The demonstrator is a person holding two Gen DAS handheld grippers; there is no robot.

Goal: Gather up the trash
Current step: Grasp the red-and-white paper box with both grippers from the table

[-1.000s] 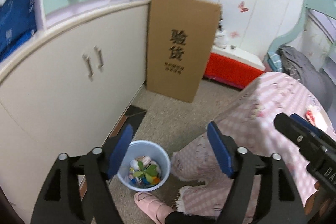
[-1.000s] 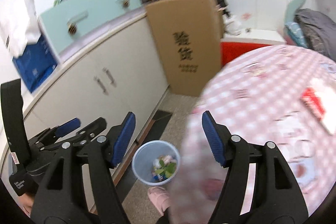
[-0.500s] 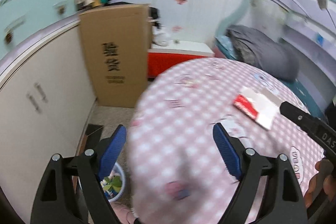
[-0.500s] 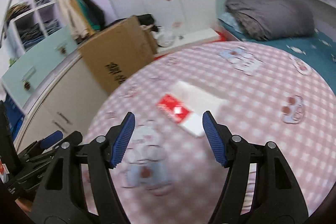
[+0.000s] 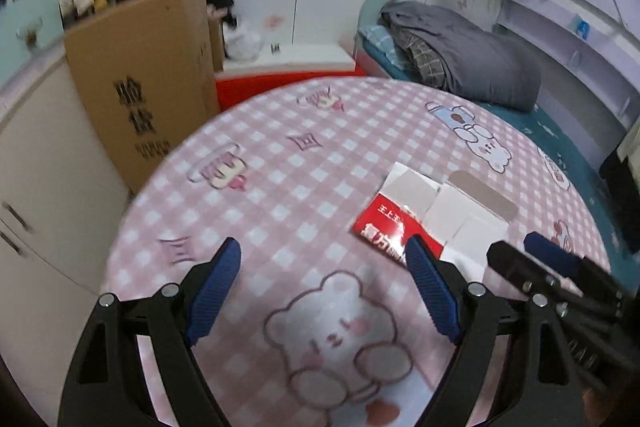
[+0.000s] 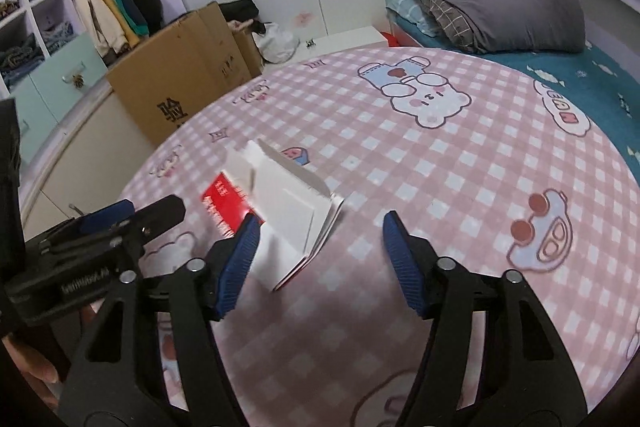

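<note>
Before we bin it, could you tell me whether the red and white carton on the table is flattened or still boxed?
Mostly flattened: the carton lies opened out on the tablecloth, white flaps partly raised.

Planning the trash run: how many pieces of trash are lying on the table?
1: a flattened red-and-white box on the pink checked tablecloth, just ahead of the right tongs' left pad. The table's near edge is out of view.

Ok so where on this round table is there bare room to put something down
Most of the pink checked tablecloth is bare, from the flattened red and white box across to the bed side. It is crowded only around that box, where the left gripper and right gripper meet.
</note>
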